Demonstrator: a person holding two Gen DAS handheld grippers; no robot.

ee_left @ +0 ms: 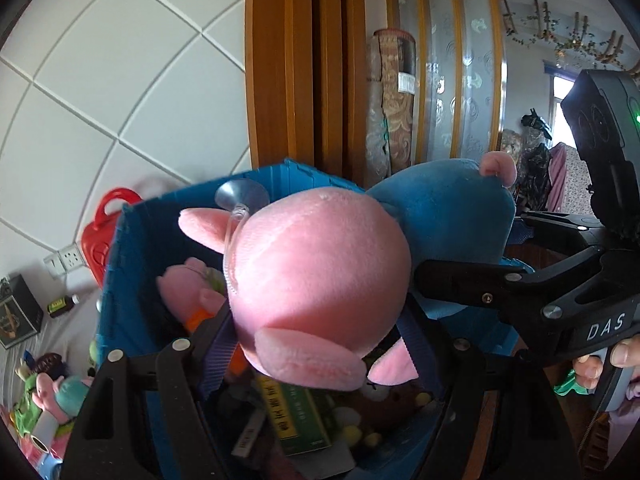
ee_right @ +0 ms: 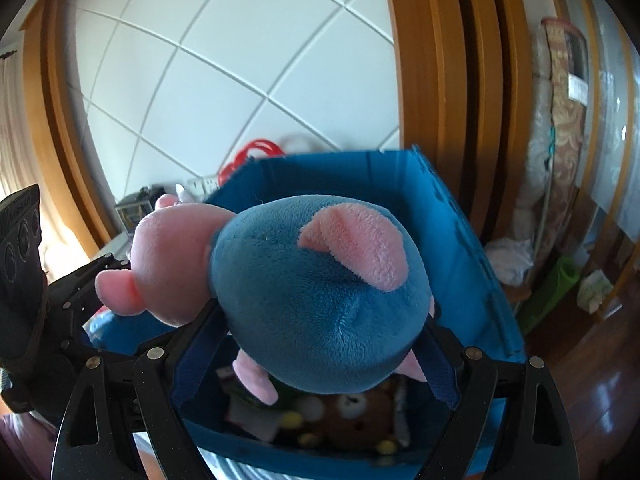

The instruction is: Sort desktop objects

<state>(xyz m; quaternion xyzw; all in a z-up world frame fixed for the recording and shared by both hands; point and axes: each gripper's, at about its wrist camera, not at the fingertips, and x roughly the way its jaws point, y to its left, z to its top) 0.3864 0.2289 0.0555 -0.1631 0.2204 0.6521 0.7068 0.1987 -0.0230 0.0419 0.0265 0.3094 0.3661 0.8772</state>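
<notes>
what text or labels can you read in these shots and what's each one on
"DAS": white letters on the right tongs' black body.
Green box in the blue bin: yellow characters, too blurred to read.
Black box: gold emblem, no readable words.
Rolled rug's label: too small.

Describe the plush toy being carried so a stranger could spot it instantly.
Find the blue bin before the white tiled wall. Above its opening, the plush pig hangs between both hand-held grippers, left on its head, right on its body. Pink head and blue body distinguish it from the brown bear inside.
</notes>
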